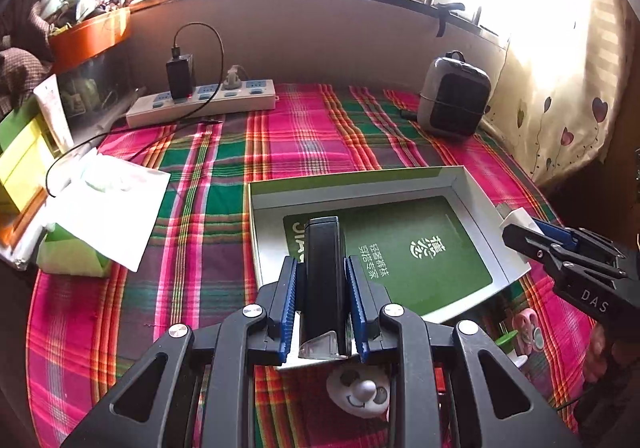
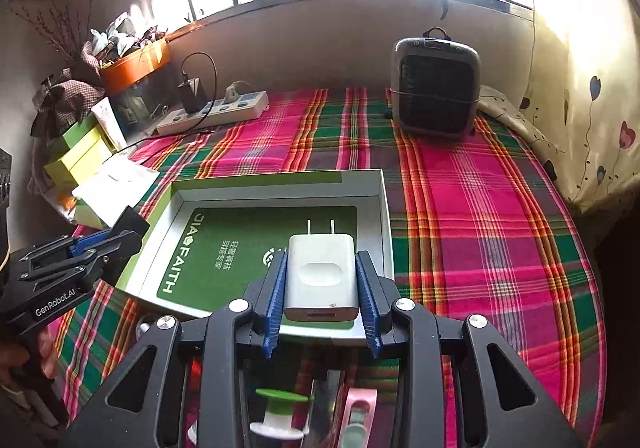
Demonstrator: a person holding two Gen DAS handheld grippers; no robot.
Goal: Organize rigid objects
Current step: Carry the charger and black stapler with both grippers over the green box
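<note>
My left gripper is shut on a black rectangular block and holds it over the near left part of a white shallow box with a green card on its bottom. My right gripper is shut on a white wall charger, prongs pointing away, above the box's near right part. The right gripper also shows at the right of the left wrist view. The left gripper shows at the left of the right wrist view.
A plaid cloth covers the table. A power strip with a plugged black adapter lies at the back left. A grey heater stands at the back right. Tissue packs and green boxes sit at the left. Small toys lie at the near edge.
</note>
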